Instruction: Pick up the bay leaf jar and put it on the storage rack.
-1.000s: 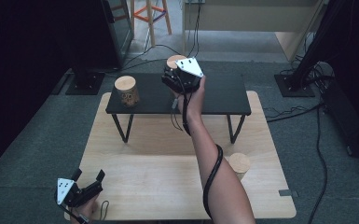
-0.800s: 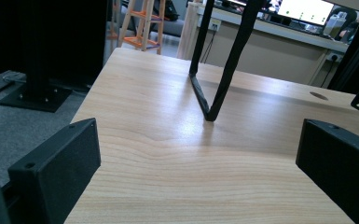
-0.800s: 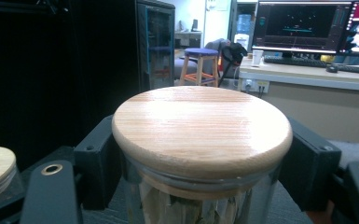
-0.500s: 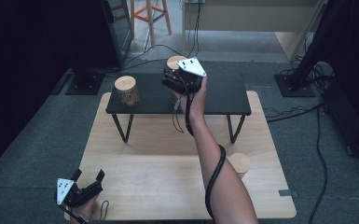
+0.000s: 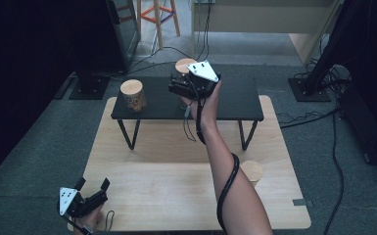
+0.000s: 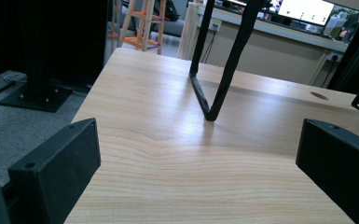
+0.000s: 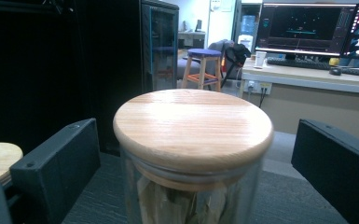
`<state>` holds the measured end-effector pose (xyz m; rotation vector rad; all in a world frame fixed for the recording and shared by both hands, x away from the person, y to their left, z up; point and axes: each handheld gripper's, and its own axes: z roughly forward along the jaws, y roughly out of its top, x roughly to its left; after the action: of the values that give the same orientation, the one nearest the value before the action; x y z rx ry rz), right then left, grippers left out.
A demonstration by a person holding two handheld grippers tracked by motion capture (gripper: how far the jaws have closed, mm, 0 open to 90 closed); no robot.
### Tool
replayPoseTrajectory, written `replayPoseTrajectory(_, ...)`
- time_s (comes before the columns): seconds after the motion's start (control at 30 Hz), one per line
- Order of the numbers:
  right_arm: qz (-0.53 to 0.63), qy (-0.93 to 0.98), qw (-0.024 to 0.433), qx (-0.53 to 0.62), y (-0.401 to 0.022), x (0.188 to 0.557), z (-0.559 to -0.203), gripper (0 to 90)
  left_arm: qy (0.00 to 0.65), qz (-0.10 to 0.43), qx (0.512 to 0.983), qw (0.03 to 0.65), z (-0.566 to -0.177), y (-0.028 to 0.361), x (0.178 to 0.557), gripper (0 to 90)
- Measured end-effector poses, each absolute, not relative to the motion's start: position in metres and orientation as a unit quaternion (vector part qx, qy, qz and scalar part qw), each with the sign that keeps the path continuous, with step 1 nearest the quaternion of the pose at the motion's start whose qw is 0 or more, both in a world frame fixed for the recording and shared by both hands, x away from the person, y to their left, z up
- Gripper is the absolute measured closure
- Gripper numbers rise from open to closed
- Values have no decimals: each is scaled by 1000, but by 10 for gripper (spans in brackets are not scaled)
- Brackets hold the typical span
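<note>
We note the right gripper fingers have just opened wide, flanking the lidded jar on the black shelf without touching. Left gripper fingers apart, empty, over the worktop.

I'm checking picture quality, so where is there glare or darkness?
Left gripper view: a bright sheen on the wooden table beside the black stand leg. High view: the left side is nearly black. Right gripper view: the jar lid is evenly lit, with glowing monitors behind.
</note>
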<state>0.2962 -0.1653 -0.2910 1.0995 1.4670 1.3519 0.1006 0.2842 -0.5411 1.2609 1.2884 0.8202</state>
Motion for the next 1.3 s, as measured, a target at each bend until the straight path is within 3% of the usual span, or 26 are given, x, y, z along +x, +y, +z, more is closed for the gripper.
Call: replayPoseTrajectory(1.3, 536, 565, 437, 451, -212, 248, -300, 0, 538, 345, 539, 549, -541, 285, 101, 0)
